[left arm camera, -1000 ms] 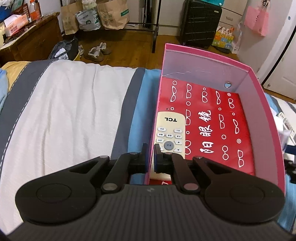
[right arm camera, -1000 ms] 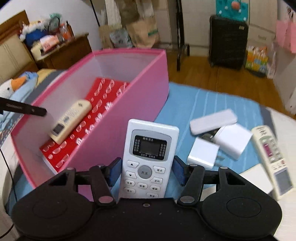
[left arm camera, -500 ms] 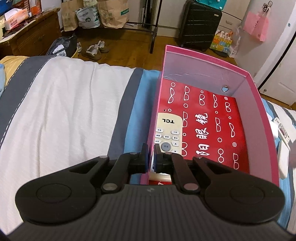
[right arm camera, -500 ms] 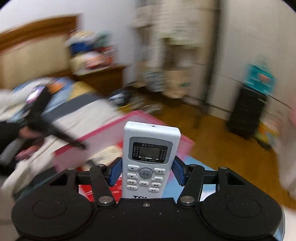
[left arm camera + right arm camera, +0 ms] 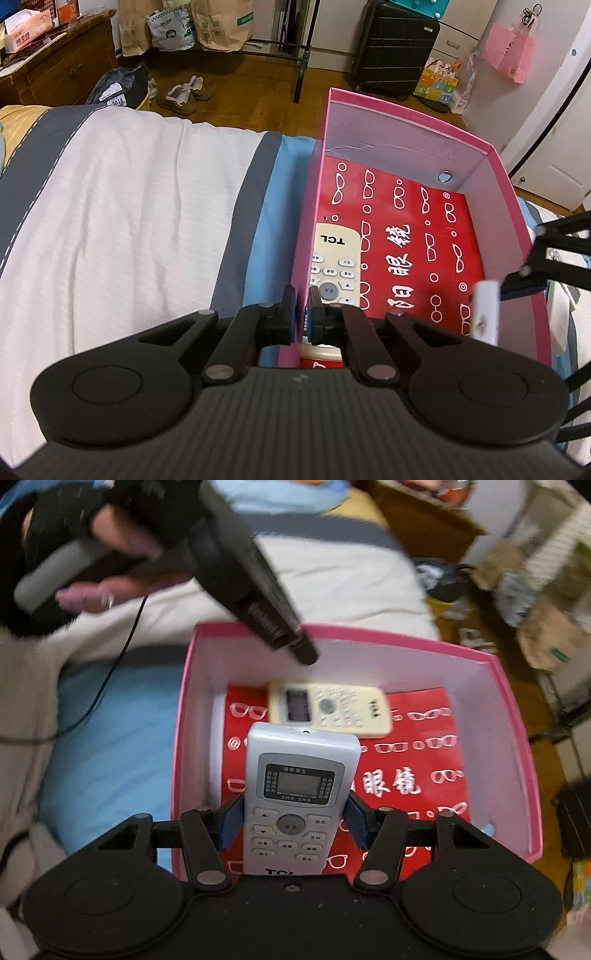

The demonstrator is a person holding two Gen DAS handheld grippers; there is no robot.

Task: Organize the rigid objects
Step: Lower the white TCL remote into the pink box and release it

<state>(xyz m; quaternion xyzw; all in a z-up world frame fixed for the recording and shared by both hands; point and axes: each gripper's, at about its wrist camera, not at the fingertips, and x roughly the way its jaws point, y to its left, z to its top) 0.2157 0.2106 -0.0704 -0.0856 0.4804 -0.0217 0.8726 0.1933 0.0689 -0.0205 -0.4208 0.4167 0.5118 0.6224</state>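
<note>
A pink box [image 5: 402, 110] with a red printed floor stands on the bed. A cream TCL remote [image 5: 334, 264] lies inside it along the left wall; it also shows in the right wrist view [image 5: 328, 709]. My left gripper [image 5: 303, 314] is shut on the box's left wall [image 5: 308, 221]. My right gripper [image 5: 293, 825] is shut on a white TCL remote [image 5: 299, 790] and holds it over the inside of the box [image 5: 513, 709]. In the left wrist view the right gripper [image 5: 513, 286] and the white remote [image 5: 485, 314] show above the box's right side.
The striped bedspread [image 5: 129, 221] spreads left of the box. Beyond the bed are a wooden floor with shoes [image 5: 184, 94], paper bags [image 5: 221, 22], a black suitcase [image 5: 395, 48] and a dresser [image 5: 55, 62]. The hand holding the left gripper [image 5: 110, 554] is above the box.
My right gripper has swung round with the white remote from beside the box to over its inside. My left gripper has stayed shut on the box wall.
</note>
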